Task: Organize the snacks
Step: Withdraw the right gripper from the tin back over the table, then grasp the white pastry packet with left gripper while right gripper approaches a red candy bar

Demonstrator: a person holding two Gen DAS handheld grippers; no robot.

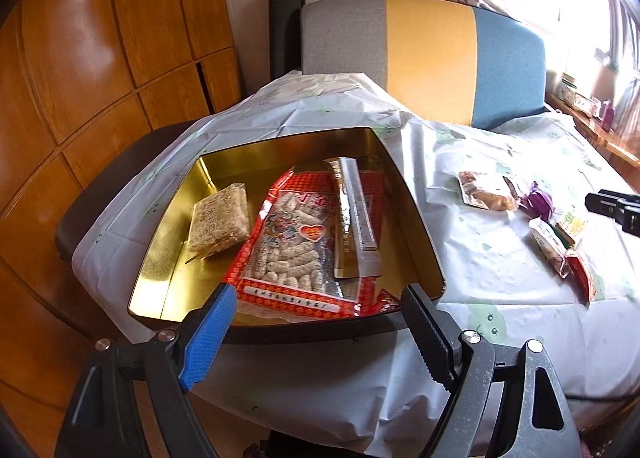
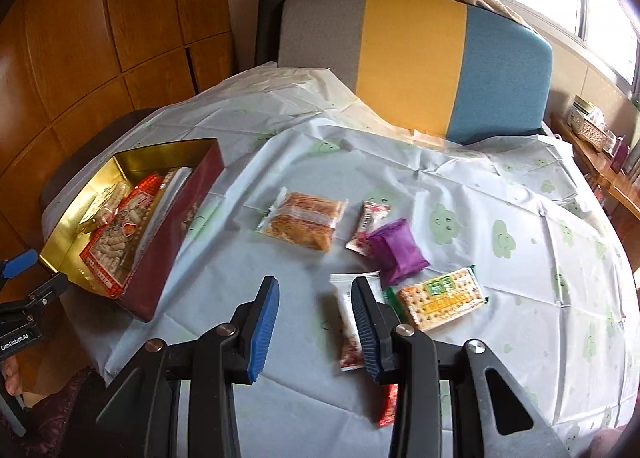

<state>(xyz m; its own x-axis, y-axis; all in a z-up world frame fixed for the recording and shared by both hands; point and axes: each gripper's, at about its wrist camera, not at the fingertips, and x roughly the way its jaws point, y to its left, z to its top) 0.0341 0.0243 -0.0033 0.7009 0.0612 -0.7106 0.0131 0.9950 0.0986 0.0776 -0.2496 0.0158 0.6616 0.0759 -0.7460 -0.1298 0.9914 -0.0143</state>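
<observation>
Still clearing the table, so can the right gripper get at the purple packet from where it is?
Probably yes: the right gripper is open and empty, the purple packet lies uncovered just ahead, only overlapping neighbouring wrappers.

Gold-lined tin – open, snack packets beside

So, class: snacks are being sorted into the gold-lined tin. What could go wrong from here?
1. The gold-lined tin sits near the table's edge; a nudge from the left gripper might shift it off.
2. Loose packets crowd together: the right gripper, empty, may drag the purple packet or green cracker pack while taking the white-and-red wrapper.
</observation>
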